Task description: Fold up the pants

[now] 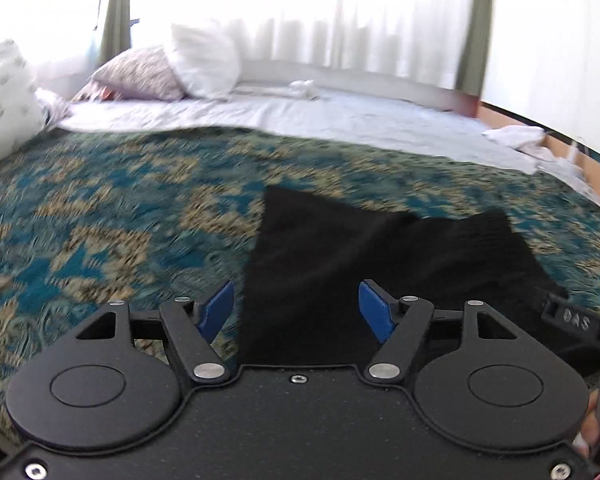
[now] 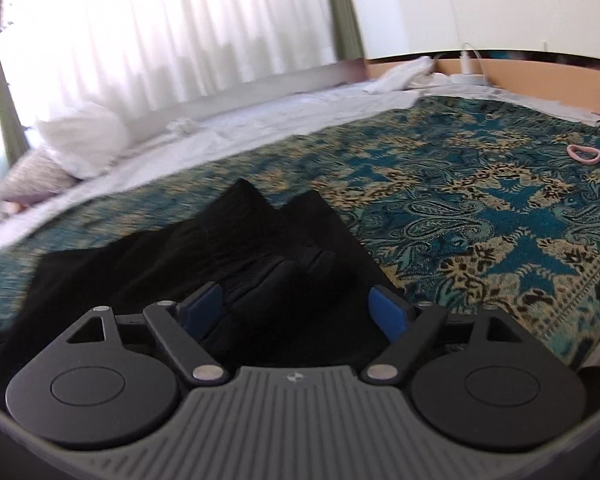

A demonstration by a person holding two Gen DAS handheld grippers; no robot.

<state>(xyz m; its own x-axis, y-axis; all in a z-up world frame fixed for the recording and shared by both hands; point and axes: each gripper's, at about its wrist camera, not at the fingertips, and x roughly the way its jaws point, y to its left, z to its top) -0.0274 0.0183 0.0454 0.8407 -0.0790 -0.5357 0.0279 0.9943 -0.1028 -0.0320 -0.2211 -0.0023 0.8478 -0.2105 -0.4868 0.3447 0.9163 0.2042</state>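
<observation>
Both grippers — left gripper [image 1: 296, 308], right gripper [image 2: 296, 306] — fingers apart, empty; black pants [image 1: 340, 264] between them. Advise pinching matching edges evenly.

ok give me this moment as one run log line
task: fold pants | left gripper: open, over pants | right gripper: open, over pants | pants: bunched on bedspread | grasp: none

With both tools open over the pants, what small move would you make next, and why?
Probably lower the right tool and close it on the pants: both it and the left tool are open and empty, and the fabric lies bunched between its fingers.
</observation>
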